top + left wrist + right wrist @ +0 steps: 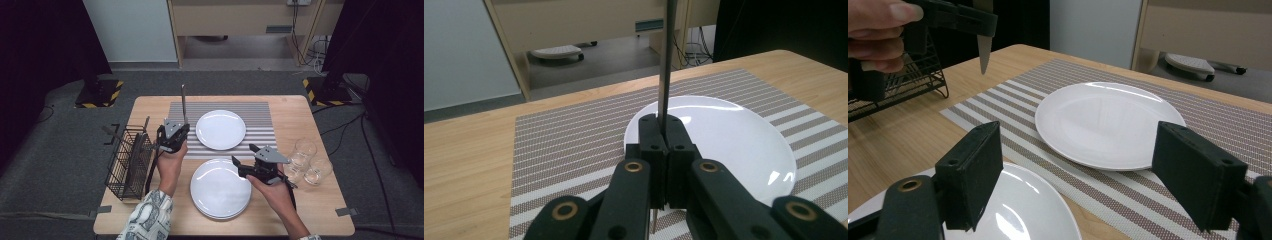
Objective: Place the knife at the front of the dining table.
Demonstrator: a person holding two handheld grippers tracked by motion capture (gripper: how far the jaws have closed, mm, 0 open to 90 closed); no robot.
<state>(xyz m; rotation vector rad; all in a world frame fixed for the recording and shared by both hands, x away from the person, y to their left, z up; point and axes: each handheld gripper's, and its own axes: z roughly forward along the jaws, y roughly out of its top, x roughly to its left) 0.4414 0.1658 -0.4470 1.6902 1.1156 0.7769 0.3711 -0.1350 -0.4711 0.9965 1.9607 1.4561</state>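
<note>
Holding a knife (183, 102) upright, the left gripper (176, 131) is clamped on it beside the far plate (220, 129).
Left gripper view: the blade (666, 65) rises between the jaws above the plate (734, 140). Right gripper view: the knife tip (983, 54) hangs over the mat (1013, 90); the right gripper (1083, 175) stands wide, holding nothing.

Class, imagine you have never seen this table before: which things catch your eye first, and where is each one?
The left hand-held gripper holds a knife upright, jaws shut on it, between the wire basket at the table's left and the white plate on the striped placemat. Nearer the person, the right hand-held gripper hangs open over a stack of plates, with clear glasses at the right.
</note>
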